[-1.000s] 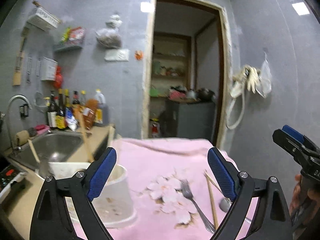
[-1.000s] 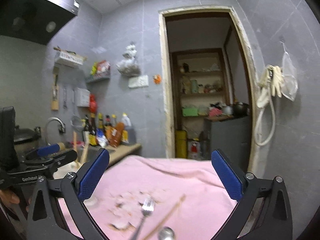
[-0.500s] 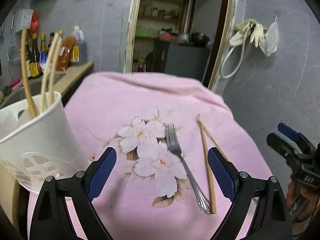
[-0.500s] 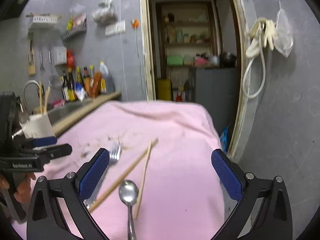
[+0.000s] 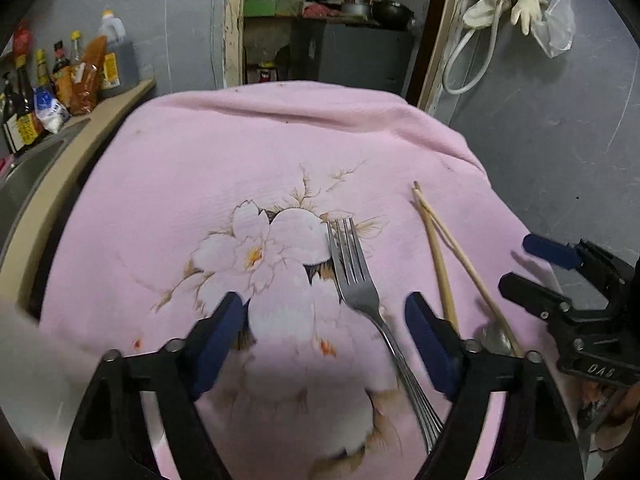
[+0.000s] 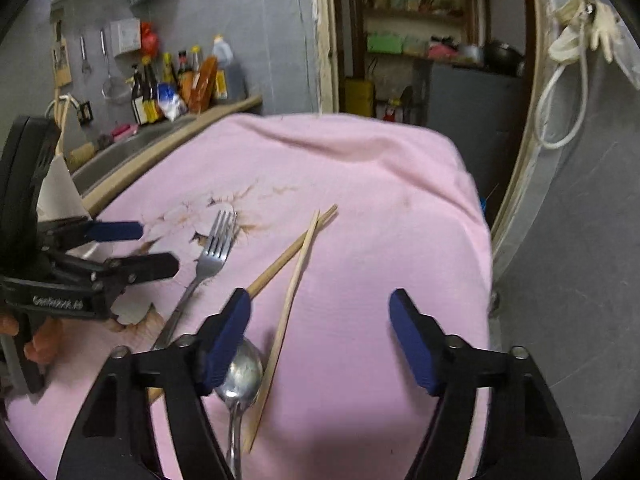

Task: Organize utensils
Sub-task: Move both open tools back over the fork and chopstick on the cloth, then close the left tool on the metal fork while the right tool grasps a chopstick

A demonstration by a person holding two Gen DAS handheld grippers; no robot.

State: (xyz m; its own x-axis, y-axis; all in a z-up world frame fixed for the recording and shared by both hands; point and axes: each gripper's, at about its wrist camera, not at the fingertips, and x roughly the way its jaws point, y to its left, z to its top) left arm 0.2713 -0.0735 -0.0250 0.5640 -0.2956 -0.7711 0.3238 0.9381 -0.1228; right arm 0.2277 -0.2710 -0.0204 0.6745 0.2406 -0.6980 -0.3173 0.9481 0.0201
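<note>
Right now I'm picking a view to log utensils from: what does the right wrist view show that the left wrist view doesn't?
Only the right wrist view shows the spoon clearly, plus the white holder behind the left gripper. Only the left shows the whole flower print. Both share the fork, the chopsticks and the pink cloth; each sees the other gripper, including the right gripper, open.

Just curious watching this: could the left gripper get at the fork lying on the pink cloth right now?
Probably yes. The left gripper is open, and the fork lies flat on the cloth between its fingers with nothing on top. The chopsticks lie apart, off to the side.
</note>
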